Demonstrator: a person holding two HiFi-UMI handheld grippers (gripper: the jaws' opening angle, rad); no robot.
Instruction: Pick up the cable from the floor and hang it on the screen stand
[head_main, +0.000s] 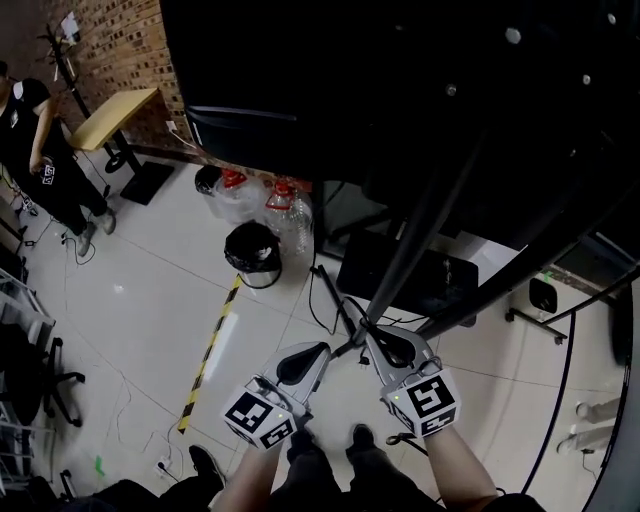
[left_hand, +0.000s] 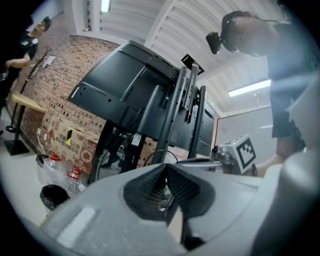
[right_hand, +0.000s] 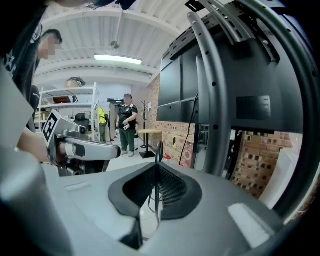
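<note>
While the left hand-held gripper (head_main: 322, 350) and the right hand-held gripper (head_main: 372, 330) both pinch the cable (right_hand: 158, 149) strung between them, the screen stand (head_main: 425, 225) rises just ahead, nearer the right.

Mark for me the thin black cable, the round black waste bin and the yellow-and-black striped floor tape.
thin black cable (right_hand: 158, 150): right gripper view, its upright stretch near mid-picture.
round black waste bin (head_main: 252, 243): head view, its dark top.
yellow-and-black striped floor tape (head_main: 208, 352): head view, mid-length of the strip.
</note>
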